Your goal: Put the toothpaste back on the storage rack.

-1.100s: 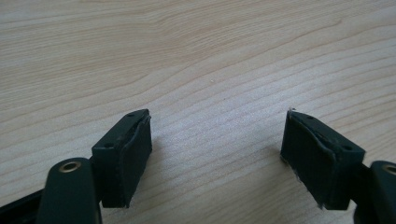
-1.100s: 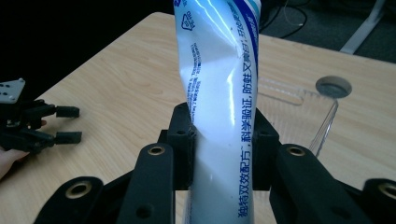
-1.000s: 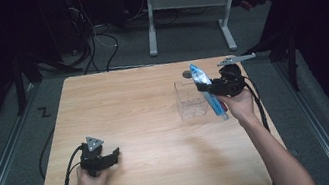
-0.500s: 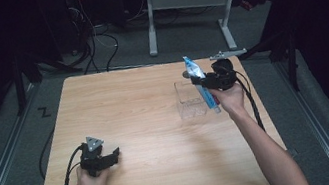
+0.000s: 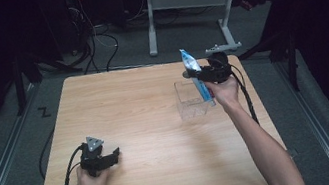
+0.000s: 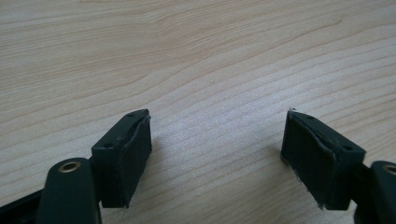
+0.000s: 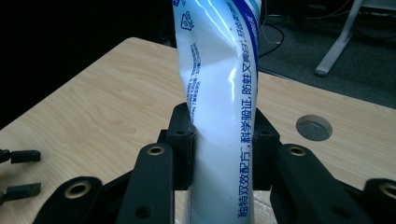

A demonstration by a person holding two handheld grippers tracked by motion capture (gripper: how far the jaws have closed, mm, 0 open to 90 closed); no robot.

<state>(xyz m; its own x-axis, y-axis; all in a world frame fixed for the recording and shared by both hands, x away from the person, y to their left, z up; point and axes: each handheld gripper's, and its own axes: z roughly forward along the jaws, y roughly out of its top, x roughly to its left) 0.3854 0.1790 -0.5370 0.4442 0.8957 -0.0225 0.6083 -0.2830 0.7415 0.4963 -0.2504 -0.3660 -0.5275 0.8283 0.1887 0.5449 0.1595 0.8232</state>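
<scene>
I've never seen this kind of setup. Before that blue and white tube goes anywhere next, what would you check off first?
1. Right tool has a firm hold on the tube: ok, jaws pinch it from both sides.
2. Tube lifted off the table: ok, it is up in the air over the clear box.
3. Clear box upright with its opening up: ok.
4. Clear box empty: cannot tell, the tube and the hand cover part of it.
5. Left tool out of the way: ok, it rests open on the wood near the front edge, holding nothing.
</scene>
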